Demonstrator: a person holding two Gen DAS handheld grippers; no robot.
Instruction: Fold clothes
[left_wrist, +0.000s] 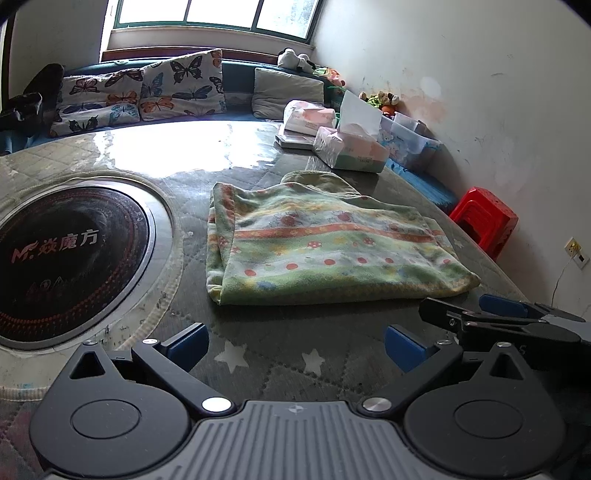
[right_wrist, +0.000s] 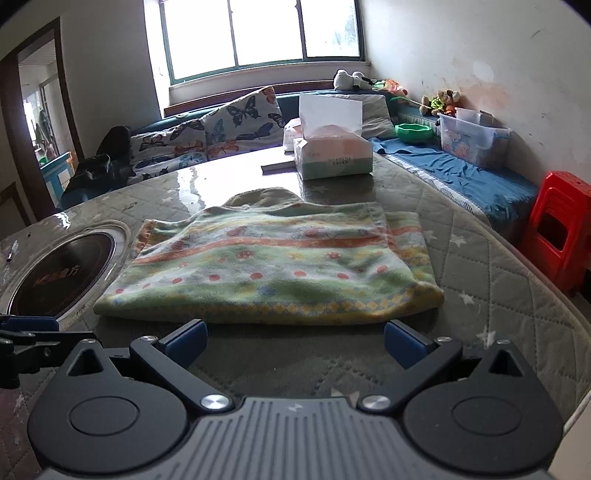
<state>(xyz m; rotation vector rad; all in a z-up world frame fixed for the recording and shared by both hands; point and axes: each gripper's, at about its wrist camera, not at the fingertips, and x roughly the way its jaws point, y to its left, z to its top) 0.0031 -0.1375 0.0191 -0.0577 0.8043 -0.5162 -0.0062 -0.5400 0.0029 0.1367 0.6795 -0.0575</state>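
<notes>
From the left wrist view, the left hand-held gripper (left_wrist: 295, 345) hangs with its blue-padded fingers apart and empty, short of the near edge of the green, striped fleece garment with red dots (left_wrist: 325, 247). That garment lies folded into a thick rectangle on the quilted, star-printed grey counter (left_wrist: 266, 354), between the round black induction hob (left_wrist: 62, 258) sunk in the counter's left part and the counter's right edge. The right hand-held gripper (left_wrist: 509, 314) shows at the right, near the garment's near right corner; from here I cannot tell its spread. To fold well, I judge each gripper should pinch every layer at a near corner, lift both level and carry them over to the far edge.

From the right wrist view, the right hand-held gripper (right_wrist: 295, 341) is apart too, empty, just before the garment's near hem. Toward the counter's far edge, the soft pink-and-green tissue pack (right_wrist: 332, 155) has a white sheet standing out. Beyond the counter, the clear plastic storage box (right_wrist: 472, 140) holds contents too blurred to name
</notes>
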